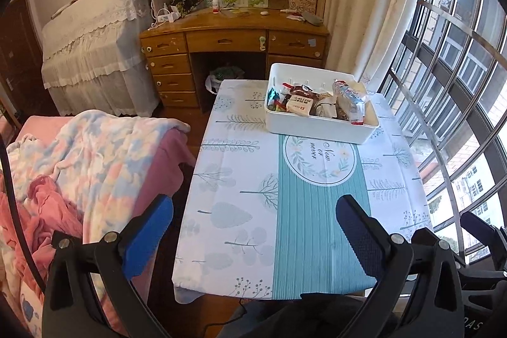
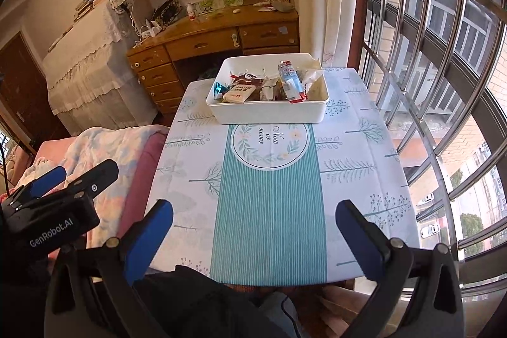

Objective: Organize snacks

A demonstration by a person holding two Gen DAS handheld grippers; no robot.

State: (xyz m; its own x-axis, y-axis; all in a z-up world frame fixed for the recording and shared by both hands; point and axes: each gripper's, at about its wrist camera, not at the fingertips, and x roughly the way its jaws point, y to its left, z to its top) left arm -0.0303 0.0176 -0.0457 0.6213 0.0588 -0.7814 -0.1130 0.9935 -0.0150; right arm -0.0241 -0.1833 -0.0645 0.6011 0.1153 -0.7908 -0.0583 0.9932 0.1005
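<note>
**Snack bin at the far end of the table**

We face a small table (image 2: 364, 179) under a tree-print cloth with a teal striped band, a barred window (image 2: 443, 84) on one side and a wooden desk (image 1: 234, 37) beyond it. The white bin (image 2: 269, 113) sits at the table's far end, just past the cloth's round "Now or never" emblem (image 2: 269, 144), with its snack packets (image 2: 253, 87) piled inside. Our left claw (image 1: 253, 230) and right claw (image 2: 253, 230) both hover at the table's near edge, well apart from the bin, each with its 2 blue fingers spread wide and holding nothing.
</note>
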